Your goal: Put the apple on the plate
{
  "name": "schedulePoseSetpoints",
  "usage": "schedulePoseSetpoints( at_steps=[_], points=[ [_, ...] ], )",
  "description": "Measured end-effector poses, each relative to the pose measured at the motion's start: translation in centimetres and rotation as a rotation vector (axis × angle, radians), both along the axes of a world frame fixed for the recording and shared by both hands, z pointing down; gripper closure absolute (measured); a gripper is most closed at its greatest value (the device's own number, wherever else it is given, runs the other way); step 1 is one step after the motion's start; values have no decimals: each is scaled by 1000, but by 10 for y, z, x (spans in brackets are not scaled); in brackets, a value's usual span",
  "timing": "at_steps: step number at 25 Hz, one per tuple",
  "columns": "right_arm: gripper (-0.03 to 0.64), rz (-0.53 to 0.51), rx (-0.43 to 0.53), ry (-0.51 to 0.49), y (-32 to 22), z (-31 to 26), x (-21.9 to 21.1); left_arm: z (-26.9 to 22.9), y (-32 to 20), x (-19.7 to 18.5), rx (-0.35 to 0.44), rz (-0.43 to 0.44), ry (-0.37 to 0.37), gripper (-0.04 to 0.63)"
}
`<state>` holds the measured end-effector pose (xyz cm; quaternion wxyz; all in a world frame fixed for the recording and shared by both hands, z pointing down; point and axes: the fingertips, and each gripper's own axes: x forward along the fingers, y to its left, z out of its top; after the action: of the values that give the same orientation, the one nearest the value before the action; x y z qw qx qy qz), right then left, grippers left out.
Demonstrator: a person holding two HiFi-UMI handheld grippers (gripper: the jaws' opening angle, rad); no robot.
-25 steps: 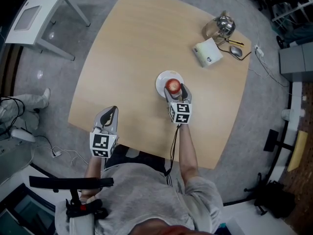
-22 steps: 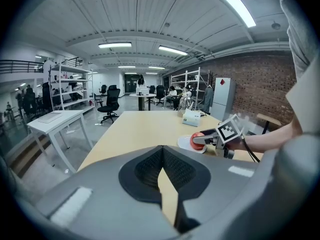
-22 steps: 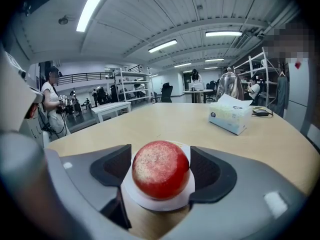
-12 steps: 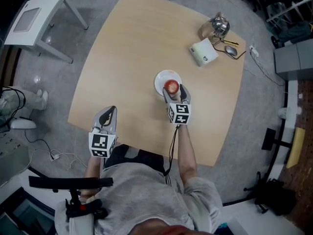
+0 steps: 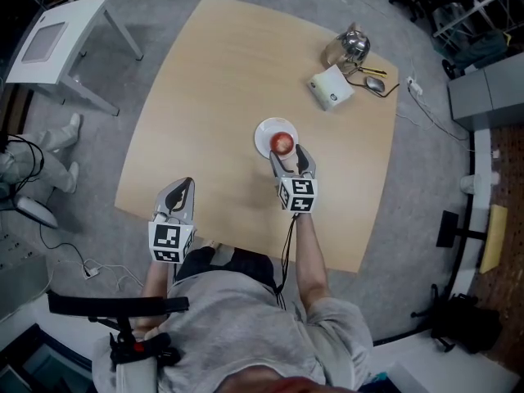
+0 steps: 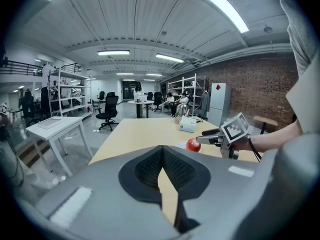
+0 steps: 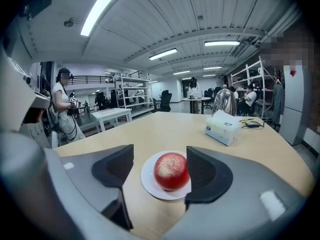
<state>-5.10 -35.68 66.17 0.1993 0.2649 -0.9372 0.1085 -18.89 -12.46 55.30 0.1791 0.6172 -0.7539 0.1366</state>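
Observation:
A red apple [image 5: 282,143] sits on a small white plate [image 5: 264,133] near the middle of the light wooden table [image 5: 213,80]. My right gripper [image 5: 291,155] is just on the near side of it, level with the tabletop. Its jaws are closing but still stand wide. In the right gripper view the apple [image 7: 171,171] lies on the plate [image 7: 147,181] just past the tips of the right gripper [image 7: 159,156], and neither pad touches it. My left gripper [image 5: 188,183] hovers at the table's near left edge, shut and holding nothing, with its pads [image 6: 161,151] meeting.
At the far right corner of the table stand a white tissue box [image 5: 331,88], a glass kettle [image 5: 352,46] and a computer mouse [image 5: 374,84] with its cable. A small white side table [image 5: 57,35] stands on the floor at the left. Cables lie on the floor.
The right gripper has drawn back slightly from the apple toward me, and the apple stays on the plate. The left gripper has not moved.

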Motion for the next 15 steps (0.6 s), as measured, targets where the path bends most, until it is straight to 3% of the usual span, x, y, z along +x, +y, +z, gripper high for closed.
schedulePoseSetpoints(
  at_steps=[9, 15],
  points=[
    [377, 11, 31, -41, 20, -30, 11, -16, 5, 1, 44, 24, -19, 575],
    [408, 28, 54, -64, 29, -43, 21, -17, -1, 5, 61, 56, -26, 575]
  ],
)
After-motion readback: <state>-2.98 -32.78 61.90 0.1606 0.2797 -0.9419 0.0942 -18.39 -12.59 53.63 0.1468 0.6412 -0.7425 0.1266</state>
